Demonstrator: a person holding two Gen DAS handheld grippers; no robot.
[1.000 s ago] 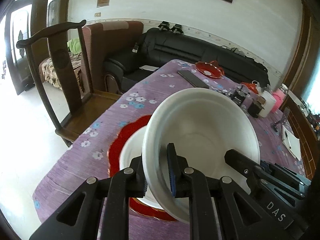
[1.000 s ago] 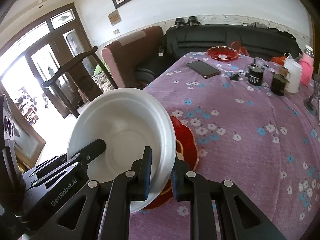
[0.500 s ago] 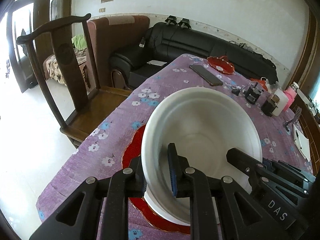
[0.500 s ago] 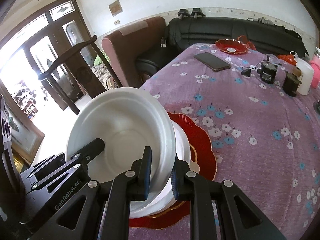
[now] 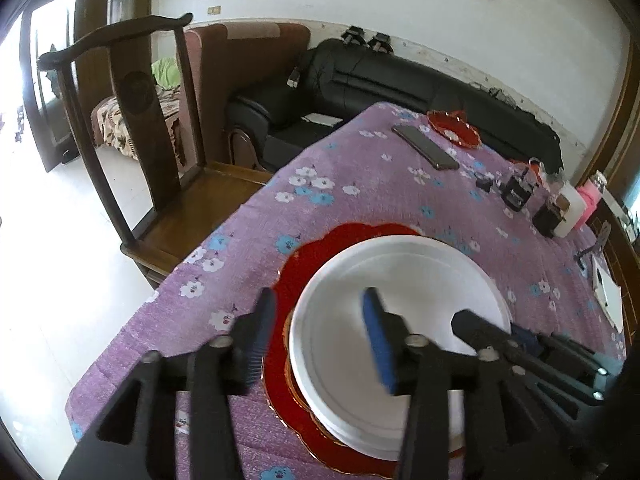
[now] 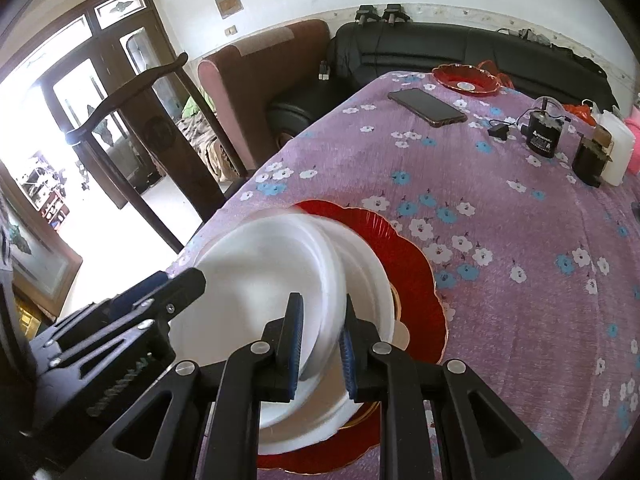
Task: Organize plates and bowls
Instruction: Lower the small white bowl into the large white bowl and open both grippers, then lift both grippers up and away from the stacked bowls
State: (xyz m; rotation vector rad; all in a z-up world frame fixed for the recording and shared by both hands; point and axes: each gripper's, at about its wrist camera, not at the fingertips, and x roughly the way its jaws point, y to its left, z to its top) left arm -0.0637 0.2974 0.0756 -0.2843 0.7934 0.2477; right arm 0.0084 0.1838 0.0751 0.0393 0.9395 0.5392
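A white bowl (image 5: 400,312) sits in a stack of white dishes on a red scalloped plate (image 5: 336,248) on the purple flowered tablecloth. My left gripper (image 5: 320,336) is open, its jaws spread either side of the bowl's near rim. In the right wrist view the white bowl (image 6: 260,280) is blurred over the red plate (image 6: 400,248). My right gripper (image 6: 320,340) straddles the bowl's rim with its jaws slightly apart, a gap showing on each side.
A black phone (image 6: 427,106) and a small red dish (image 6: 466,78) lie at the table's far end. Dark jars (image 6: 542,136) and a white container (image 6: 618,152) stand at the right. A wooden chair (image 5: 132,140) stands at the table's left edge.
The bowl came down from a tilted hold onto the stack on the red plate. My left gripper opened wide and let go. My right gripper's jaws loosened on the rim.
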